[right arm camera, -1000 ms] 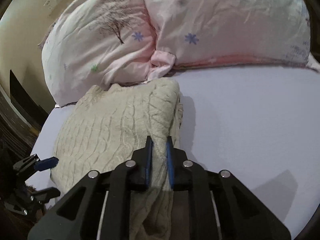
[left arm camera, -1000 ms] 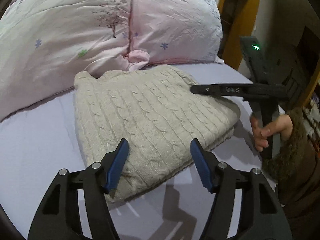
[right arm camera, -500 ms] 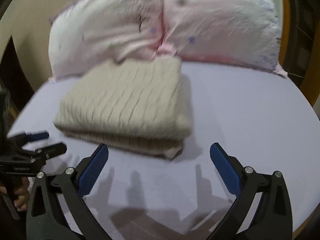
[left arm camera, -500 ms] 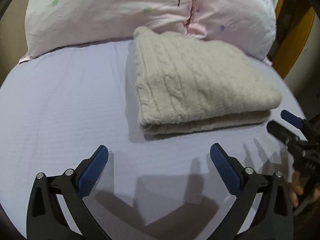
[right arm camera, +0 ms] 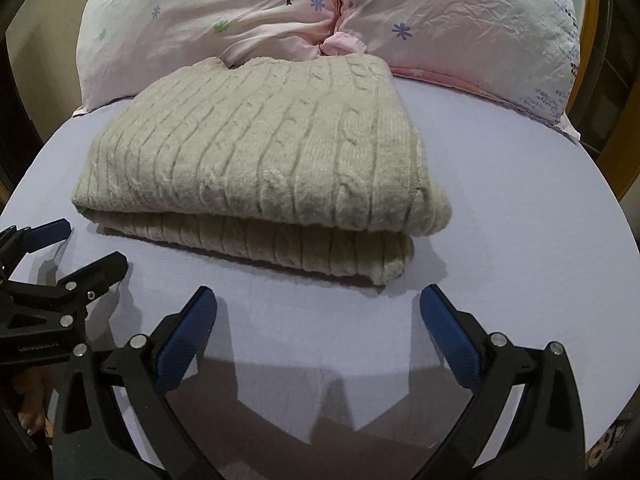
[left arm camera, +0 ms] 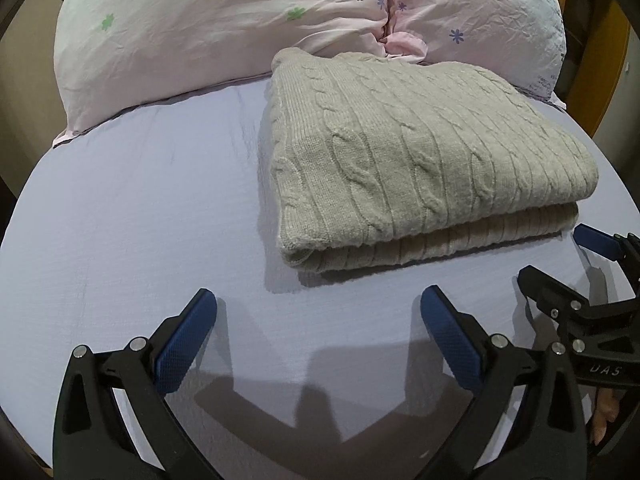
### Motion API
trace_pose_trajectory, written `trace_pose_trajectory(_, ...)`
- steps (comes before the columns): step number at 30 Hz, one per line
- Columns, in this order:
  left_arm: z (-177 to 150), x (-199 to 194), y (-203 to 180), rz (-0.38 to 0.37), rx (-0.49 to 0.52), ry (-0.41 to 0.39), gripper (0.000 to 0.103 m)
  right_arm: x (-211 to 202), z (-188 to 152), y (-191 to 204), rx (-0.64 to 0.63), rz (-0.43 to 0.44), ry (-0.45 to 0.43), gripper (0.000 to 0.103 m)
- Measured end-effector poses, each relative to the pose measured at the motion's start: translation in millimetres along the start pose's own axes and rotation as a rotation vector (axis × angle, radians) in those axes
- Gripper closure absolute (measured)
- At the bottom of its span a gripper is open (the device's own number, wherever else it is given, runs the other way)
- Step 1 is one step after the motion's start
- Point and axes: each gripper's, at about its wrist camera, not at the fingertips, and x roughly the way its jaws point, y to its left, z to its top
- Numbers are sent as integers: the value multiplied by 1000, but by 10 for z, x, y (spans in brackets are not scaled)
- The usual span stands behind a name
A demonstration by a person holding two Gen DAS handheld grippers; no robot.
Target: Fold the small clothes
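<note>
One beige cable-knit sweater [left arm camera: 424,160] lay folded into a thick rectangle on the bed, on a pale lavender bed sheet [left arm camera: 132,208]. Its far edge touched the pillows, and its near folded edge faced both cameras, showing two stacked layers of knit. In the right wrist view the same sweater [right arm camera: 264,160] sat left of centre, with bare sheet [right arm camera: 520,208] to its right.

Two pink pillows with small flower prints stood at the head of the bed, side by side and touching: the left pillow [left arm camera: 208,20], which also carried a dark tree print, and the right pillow [left arm camera: 488,12]. A wooden bed frame [left arm camera: 604,64] showed at the right edge behind them.

Two grippers were in view. The left gripper [left arm camera: 318,320] hovered over the sheet just in front of the sweater, its blue-padded jaws spread wide and holding nothing. The right gripper [right arm camera: 318,320] hung likewise near the sweater's front edge, jaws released and apart, grasping nothing. Each appeared in the other's view: the right gripper [left arm camera: 560,260] at the far right of the left camera, the left gripper [right arm camera: 76,248] at the far left of the right camera. Neither touched the sweater. The grippers' shadows fell on the sheet, and nothing lay between them and the sweater.
</note>
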Motion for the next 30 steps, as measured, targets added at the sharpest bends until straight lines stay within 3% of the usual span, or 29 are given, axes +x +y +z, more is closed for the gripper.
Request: trace_pose_trajectory(30,-5,4,-6,1,0,-1,1,-10,32,-11,-2,2,1,2)
